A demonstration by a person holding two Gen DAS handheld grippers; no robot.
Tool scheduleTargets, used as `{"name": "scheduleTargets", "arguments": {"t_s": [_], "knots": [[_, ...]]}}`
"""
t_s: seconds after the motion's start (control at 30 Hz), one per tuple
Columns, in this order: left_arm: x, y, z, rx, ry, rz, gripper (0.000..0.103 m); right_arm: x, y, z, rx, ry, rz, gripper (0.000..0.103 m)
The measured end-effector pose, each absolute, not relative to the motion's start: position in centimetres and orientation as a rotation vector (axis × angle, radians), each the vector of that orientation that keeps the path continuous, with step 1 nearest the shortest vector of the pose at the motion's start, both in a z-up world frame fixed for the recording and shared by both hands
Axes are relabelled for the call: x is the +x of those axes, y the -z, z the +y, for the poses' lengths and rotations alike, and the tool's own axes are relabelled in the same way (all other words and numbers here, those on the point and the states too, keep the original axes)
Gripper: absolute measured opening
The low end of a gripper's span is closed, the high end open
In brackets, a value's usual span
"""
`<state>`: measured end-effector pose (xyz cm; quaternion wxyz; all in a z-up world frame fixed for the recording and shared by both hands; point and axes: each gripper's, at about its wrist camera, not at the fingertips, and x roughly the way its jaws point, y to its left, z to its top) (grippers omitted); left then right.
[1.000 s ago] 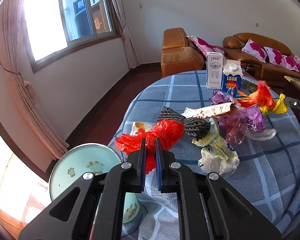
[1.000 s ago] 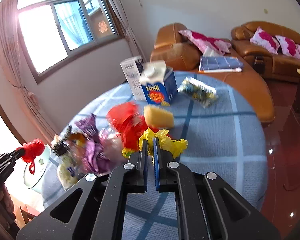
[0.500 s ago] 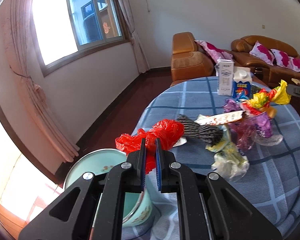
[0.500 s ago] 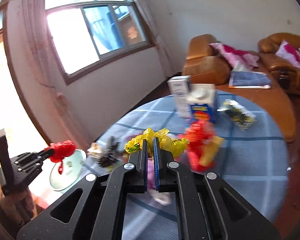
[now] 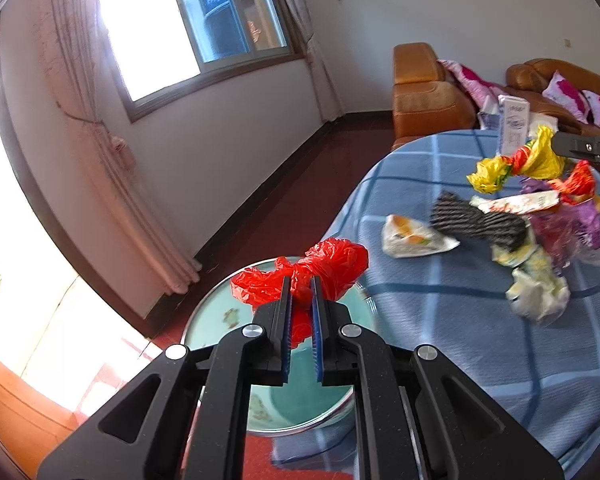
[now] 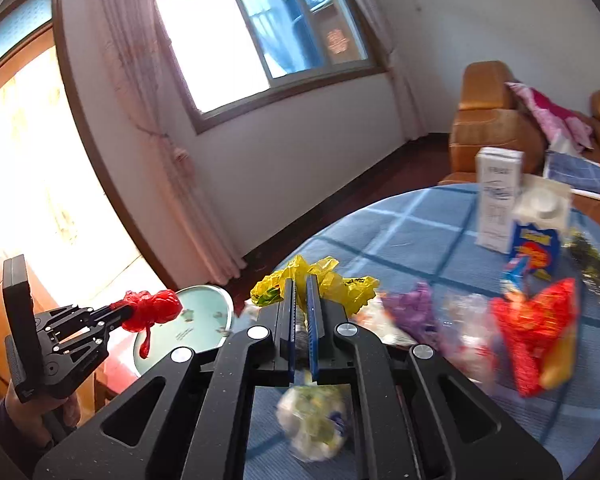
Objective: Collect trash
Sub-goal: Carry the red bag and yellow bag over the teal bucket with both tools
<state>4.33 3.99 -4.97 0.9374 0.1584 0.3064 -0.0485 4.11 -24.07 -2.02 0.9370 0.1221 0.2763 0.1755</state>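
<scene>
Transport step: left gripper (image 5: 301, 294) fingers clamped on red plastic bag (image 5: 324, 268), low centre, above enamel basin (image 5: 220, 312); right gripper (image 6: 300, 292) fingers pinching yellow wrapper (image 6: 328, 276). Next: release over basin.

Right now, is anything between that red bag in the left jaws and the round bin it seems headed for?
Nothing visible. The red plastic bag, pinched in the left gripper, hangs over the open mouth of the pale green bin beside the table. No lid or other object shows beneath it.
</scene>
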Motion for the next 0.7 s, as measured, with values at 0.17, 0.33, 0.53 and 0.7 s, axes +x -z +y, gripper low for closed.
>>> {"name": "scheduleTargets", "arguments": {"t_s": [0.17, 0.33, 0.53, 0.7], "knots": [[4.6, 5.6, 6.0, 0.339, 0.037, 0.649, 0.008, 6.5, 2.4, -20.7, 0.218, -0.439, 0.589, 0.006], [4.9, 6.2, 7.9, 0.341, -0.007, 0.676, 0.008, 8.5, 2.7, -18.1, 0.182, -0.489, 0.603, 0.006], [5.4, 7.2, 9.5, 0.353, -0.05, 0.711, 0.008, 10.0, 3.3, -15.1, 0.136, -0.535, 0.621, 0.006], [5.7, 8.1, 10.2, 0.364, -0.077, 0.739, 0.008, 11.0, 4.0, -12.5, 0.088, -0.562, 0.65, 0.006]]}}
